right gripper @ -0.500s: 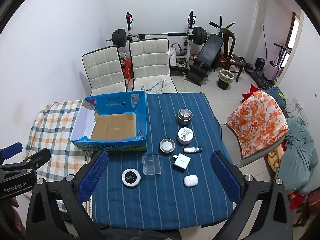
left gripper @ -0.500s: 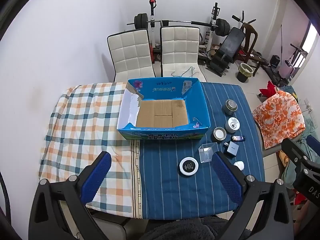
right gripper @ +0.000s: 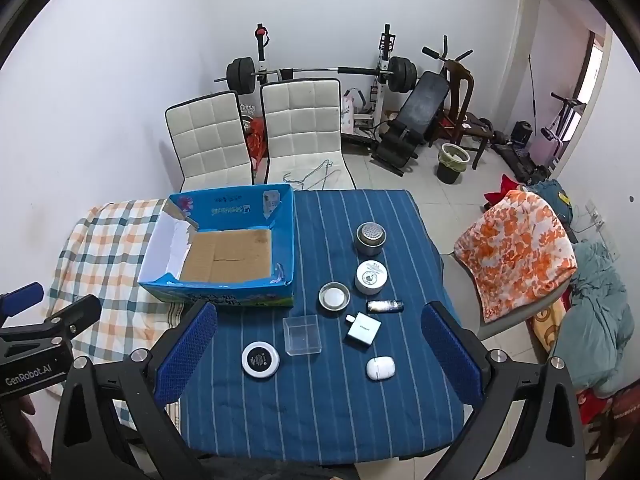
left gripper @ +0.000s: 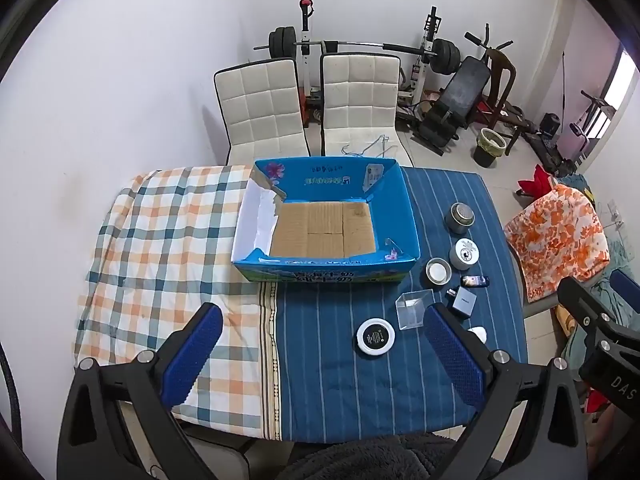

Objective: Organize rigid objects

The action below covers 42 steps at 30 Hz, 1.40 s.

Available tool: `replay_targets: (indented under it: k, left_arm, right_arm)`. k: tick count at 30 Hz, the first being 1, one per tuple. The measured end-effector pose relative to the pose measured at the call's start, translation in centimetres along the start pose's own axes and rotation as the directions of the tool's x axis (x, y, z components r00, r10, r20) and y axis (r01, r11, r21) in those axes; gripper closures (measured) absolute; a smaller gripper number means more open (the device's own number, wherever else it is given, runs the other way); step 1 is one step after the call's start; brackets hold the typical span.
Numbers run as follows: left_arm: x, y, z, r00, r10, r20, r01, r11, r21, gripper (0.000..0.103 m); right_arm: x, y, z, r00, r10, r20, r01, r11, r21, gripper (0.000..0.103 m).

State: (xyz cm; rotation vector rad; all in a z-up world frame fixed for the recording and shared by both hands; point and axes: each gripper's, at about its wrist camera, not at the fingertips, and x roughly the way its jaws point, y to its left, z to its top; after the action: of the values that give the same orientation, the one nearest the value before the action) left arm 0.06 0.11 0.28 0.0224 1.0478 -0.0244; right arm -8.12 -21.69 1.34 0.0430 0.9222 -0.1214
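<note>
An open blue cardboard box (left gripper: 408, 216) (right gripper: 284, 248) with a bare brown floor sits mid-table. To its right on the blue striped cloth lie several small objects: a metal tin (right gripper: 370, 237), a white round jar (right gripper: 371, 277), a small metal dish (right gripper: 334, 297), a dark lighter (right gripper: 385, 305), a white charger cube (right gripper: 362, 329), a clear plastic box (right gripper: 301, 335), a black-and-white disc (right gripper: 260, 359) and a white earbud case (right gripper: 380, 367). My left gripper (left gripper: 322, 354) and right gripper (right gripper: 318, 350) are both open and empty, held high above the table's near side.
A checked cloth (left gripper: 160, 248) covers the table's left part. Two white chairs (left gripper: 360, 100) stand behind the table, with gym equipment beyond. A chair with an orange floral cover (right gripper: 516, 252) stands at the right.
Both views have barely shifted. No object has moved and both grippers stay open.
</note>
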Motion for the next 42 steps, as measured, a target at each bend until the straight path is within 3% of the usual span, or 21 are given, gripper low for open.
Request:
replay_targets:
  k: [42]
  left_arm:
    - [1.5, -0.6, 0.5, 1.000, -0.001, -0.019, 0.001, 1.000, 0.000, 0.000]
  right_arm:
    - [2.7, -0.3, 2.4, 1.000, -0.020, -0.008, 0.020, 1.000, -0.022, 0.000]
